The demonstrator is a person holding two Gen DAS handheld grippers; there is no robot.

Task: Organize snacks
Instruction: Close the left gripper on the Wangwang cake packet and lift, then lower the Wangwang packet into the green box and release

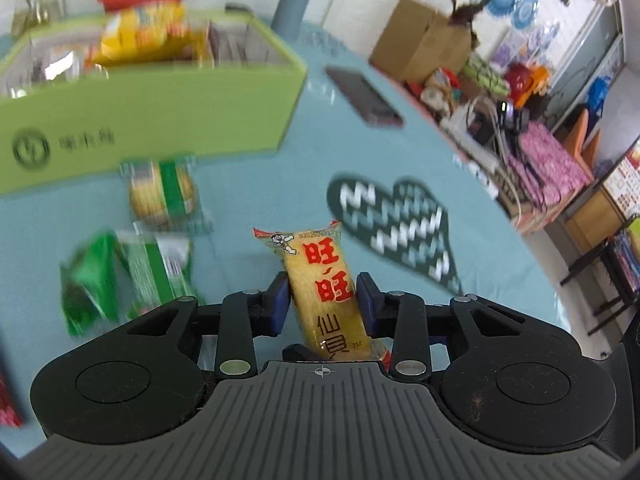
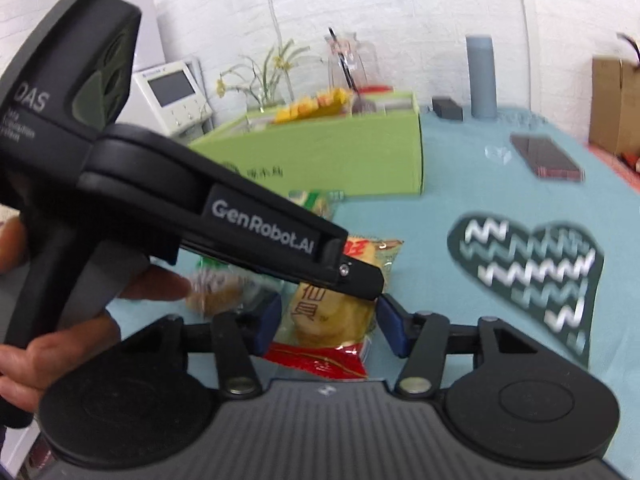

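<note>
— Rice cracker packet (image 1: 320, 292), yellow with red characters: where does it sit?

— Between the blue pads of the left gripper (image 1: 322, 300), pinched on both sides and held above the teal tablecloth (image 1: 248, 184), its top end pointing to twelve o'clock in the left wrist view. In the right wrist view the same packet (image 2: 340, 312) shows under the left gripper's (image 2: 360, 280) black finger.

— And the right gripper (image 2: 328, 326)?

— Spread wide. Its pads flank the packet without pressing it; a gap shows on each side. A red wrapper (image 2: 320, 360) lies on the cloth just below.

— What else lies near?

— At ten o'clock of the packet in the left view, a round cracker in a green-striped wrapper (image 1: 164, 196) lies just in front of the green box (image 1: 152, 120). At nine o'clock a crumpled green packet (image 1: 120, 280) rests on the cloth. All blurred.

— The box edge?

— Its front wall stands at eleven o'clock, open-topped, with yellow snack bags (image 1: 140, 36) inside.

— Free cloth?

— From twelve to two o'clock lies bare cloth up to a dark heart-shaped mat (image 1: 400, 228) at two o'clock. A dark phone (image 1: 364, 96) lies farther off at one o'clock. The table's edge curves past the mat on the right.
</note>
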